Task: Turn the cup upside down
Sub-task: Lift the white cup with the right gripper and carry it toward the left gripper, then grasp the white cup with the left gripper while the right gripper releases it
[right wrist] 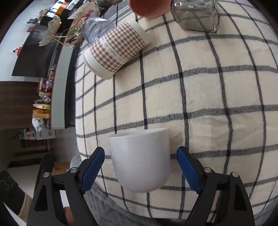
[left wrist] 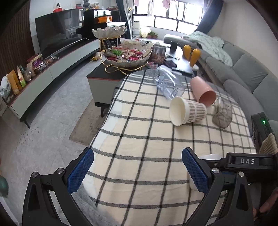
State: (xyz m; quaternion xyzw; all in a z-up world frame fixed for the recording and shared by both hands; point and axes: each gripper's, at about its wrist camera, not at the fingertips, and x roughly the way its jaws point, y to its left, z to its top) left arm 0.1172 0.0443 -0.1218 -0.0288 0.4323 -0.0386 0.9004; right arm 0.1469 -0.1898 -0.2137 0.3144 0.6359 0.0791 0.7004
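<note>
A plain white cup (right wrist: 140,160) stands on the checked cloth (right wrist: 199,97) between my right gripper's (right wrist: 141,166) open blue fingers (right wrist: 92,169); neither pad touches it. Which end is up I cannot tell. In the left wrist view a sliver of it (left wrist: 209,156) shows behind the right gripper's body. My left gripper (left wrist: 137,171) is open and empty over the cloth's near part (left wrist: 139,132). A houndstooth paper cup (left wrist: 186,111) (right wrist: 115,47) lies on its side. A pink cup (left wrist: 203,92) (right wrist: 147,7) and a clear plastic cup (left wrist: 169,85) (right wrist: 97,28) also lie on their sides.
A grey glass tumbler (left wrist: 223,114) (right wrist: 195,14) stands at the far right. Beyond the cloth a dark coffee table holds a tiered candy dish (left wrist: 126,55). A grey sofa (left wrist: 243,69) runs along the right; a TV unit (left wrist: 52,66) lines the left wall.
</note>
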